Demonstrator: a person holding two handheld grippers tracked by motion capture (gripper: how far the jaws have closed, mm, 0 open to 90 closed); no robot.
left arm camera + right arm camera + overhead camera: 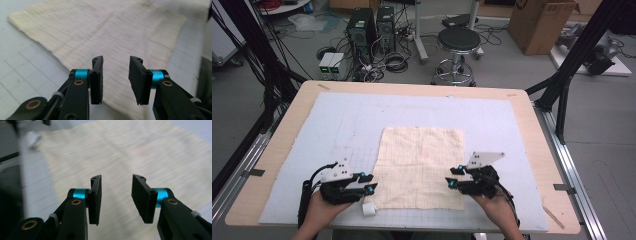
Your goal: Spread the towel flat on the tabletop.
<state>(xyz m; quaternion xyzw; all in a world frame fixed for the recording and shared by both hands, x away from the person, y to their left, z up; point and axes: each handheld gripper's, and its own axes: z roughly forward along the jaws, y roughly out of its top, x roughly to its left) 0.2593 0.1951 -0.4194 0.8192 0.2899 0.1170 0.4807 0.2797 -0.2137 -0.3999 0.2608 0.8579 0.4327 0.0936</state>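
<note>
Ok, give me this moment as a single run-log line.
cloth: flat on mat | left tongs: open, at its left edge, nothing held | right tongs: open, at its right edge, nothing held

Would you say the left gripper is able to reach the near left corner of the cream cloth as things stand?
Probably yes: the left gripper sits right beside the cloth at that corner, jaws apart with nothing between them, and nothing lies in its way.
</note>
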